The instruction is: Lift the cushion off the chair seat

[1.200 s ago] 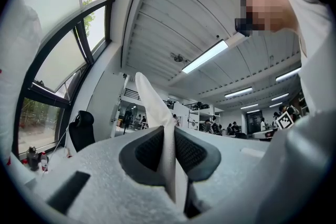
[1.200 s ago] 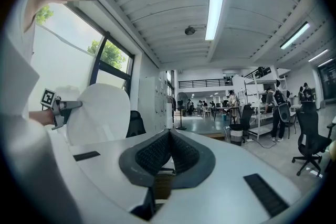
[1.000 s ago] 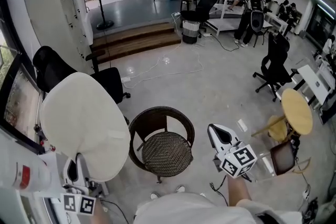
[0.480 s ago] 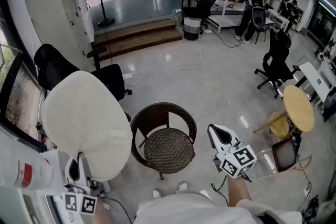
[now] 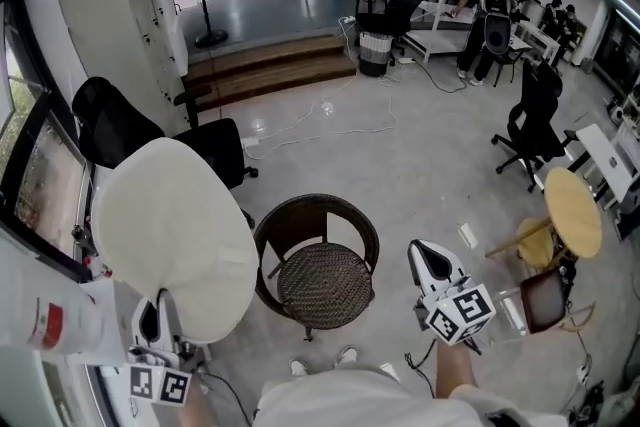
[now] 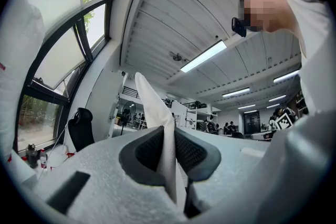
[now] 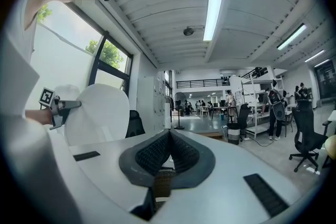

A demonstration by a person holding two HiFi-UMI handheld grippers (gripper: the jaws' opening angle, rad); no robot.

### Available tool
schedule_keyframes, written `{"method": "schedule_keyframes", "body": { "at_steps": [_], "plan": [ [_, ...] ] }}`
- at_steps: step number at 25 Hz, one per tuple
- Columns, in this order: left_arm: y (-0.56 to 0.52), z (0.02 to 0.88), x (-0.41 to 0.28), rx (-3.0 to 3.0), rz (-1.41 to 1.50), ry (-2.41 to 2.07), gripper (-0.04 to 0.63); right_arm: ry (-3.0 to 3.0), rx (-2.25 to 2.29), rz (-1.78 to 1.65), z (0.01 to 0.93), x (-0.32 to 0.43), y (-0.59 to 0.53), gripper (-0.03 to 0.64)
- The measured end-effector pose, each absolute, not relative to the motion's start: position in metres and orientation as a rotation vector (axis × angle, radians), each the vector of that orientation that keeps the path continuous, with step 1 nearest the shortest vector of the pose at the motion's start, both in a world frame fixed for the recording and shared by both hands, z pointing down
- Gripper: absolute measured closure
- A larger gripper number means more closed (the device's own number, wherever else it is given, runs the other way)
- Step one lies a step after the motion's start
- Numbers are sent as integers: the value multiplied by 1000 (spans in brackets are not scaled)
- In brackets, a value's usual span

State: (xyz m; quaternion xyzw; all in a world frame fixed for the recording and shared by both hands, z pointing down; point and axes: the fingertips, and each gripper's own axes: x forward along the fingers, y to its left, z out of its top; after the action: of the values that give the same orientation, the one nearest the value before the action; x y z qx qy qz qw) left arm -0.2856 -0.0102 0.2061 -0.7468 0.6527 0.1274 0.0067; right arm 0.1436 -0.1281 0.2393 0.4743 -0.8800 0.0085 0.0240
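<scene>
Ahead of both your tools lies a wide stretch of smooth grey floor [image 5: 430, 165]. It is faintly glossy and open out to the wooden steps [image 5: 270, 75].

The cushion [image 5: 175, 235] is off the seat. It is a big, pale, round pad with a soft matte skin, and it stands on edge above your left gripper [image 5: 150, 318]. That gripper's dark ribbed pads are clamped on the cushion's thin lower rim.

Beyond the left gripper, the cushion's top edge overlaps a black office chair [image 5: 115, 120] in the head view. Its right edge comes just beside the wicker chair [image 5: 322, 285], so room is tight on both those sides.

The wicker chair stands between your two tools. It is low and round, with a bare woven seat and a dark curved back rail.

Your right gripper [image 5: 428, 258] hovers just right of that chair's rim, apart from it. Its jaws are together with nothing between them, and there is free floor ahead of it. Off to its right stands a round, yellowish stool [image 5: 572, 212].
</scene>
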Motion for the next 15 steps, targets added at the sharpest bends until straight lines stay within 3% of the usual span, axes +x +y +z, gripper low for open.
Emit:
{"method": "schedule_keyframes", "body": {
  "at_steps": [15],
  "plan": [
    [-12, 209, -276, -2373, 417, 2013, 552, -2716, 1426, 12, 246, 138, -118, 615]
  ]
}}
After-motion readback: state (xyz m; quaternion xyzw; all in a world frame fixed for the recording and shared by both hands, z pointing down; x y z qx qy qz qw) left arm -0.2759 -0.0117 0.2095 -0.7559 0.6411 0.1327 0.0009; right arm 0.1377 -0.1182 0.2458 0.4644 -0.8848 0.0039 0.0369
